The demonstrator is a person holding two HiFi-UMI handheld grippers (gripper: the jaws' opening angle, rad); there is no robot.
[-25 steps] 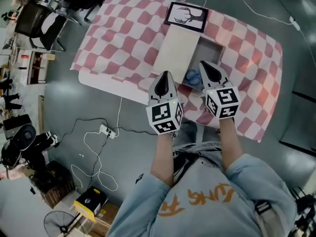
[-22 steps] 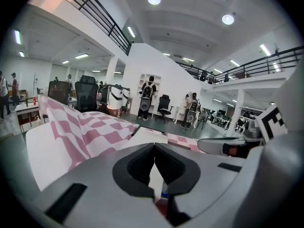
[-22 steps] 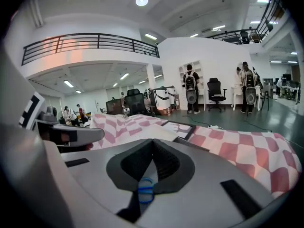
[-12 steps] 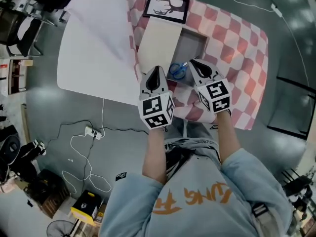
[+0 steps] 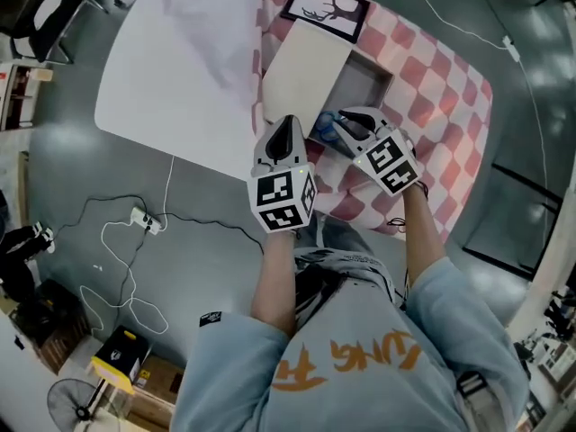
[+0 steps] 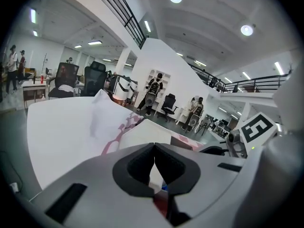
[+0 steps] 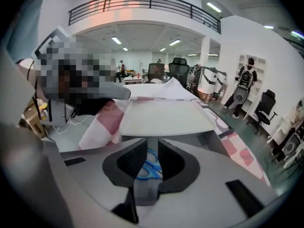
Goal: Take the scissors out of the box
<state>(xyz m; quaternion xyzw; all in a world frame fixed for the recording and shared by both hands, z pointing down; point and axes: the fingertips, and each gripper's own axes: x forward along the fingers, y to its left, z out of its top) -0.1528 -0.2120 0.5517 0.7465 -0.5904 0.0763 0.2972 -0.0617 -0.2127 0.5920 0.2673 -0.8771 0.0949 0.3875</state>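
Blue scissors [image 7: 148, 168] by part-open R tongs [image 7: 152, 141]

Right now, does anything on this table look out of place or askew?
Yes: the checkered tablecloth is rumpled left of the open box, humped into a raised fold, apparently white side up. The scissors lie inside the box.

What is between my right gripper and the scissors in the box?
Nothing visible. The box is open, its lid beside the opening, and the scissors lie just past the parted jaws of the right gripper.
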